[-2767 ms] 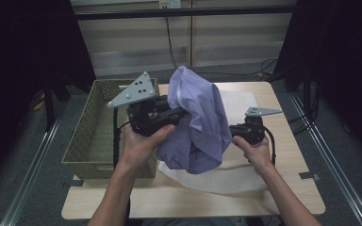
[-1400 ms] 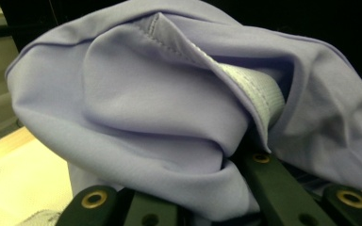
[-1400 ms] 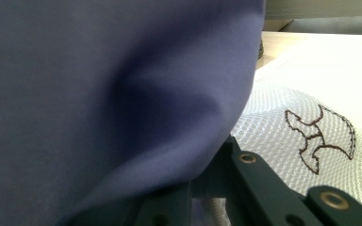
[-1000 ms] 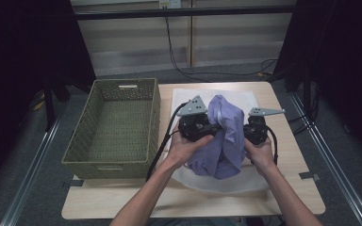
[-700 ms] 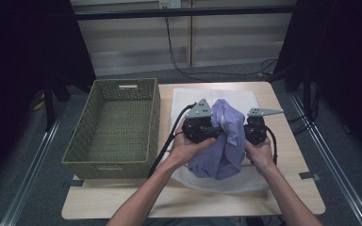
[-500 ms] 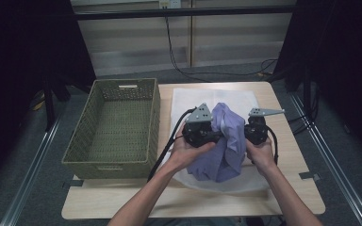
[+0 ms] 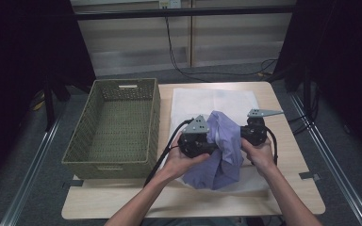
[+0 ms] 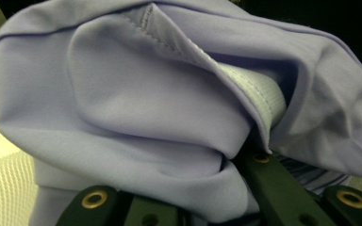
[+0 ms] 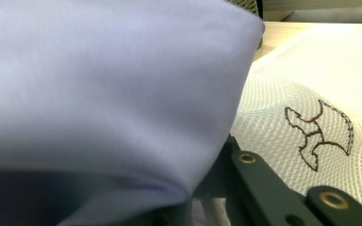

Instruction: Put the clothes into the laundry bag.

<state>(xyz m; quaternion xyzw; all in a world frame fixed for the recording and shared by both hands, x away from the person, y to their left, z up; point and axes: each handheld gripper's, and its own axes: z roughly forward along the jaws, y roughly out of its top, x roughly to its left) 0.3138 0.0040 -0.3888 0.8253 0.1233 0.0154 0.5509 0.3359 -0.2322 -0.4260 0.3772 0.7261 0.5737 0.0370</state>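
A crumpled lavender garment [image 7: 221, 150] hangs bunched between both grippers, low over a white mesh bag [image 7: 217, 99] spread on the table. My left gripper [image 7: 199, 140] grips the garment's left side, my right gripper [image 7: 253, 133] its right side, and the cloth hides both sets of fingertips. In the left gripper view, folds and a stitched hem of the garment [image 8: 160, 108] bulge out over the black jaws. The right gripper view has the garment [image 9: 103, 94] draped over the jaws, with the mesh bag [image 9: 306, 80] and its embroidered mark just behind.
An empty olive woven basket [image 7: 113, 122] stands on the left part of the wooden table [image 7: 292, 155]. Black cables trail from both grippers toward the person. Dark floor and metal rails surround the table.
The left gripper carried the garment from above the basket rightward to the mesh bag, then sank a little. The bundle now sits lower and more bunched; the right gripper stayed put.
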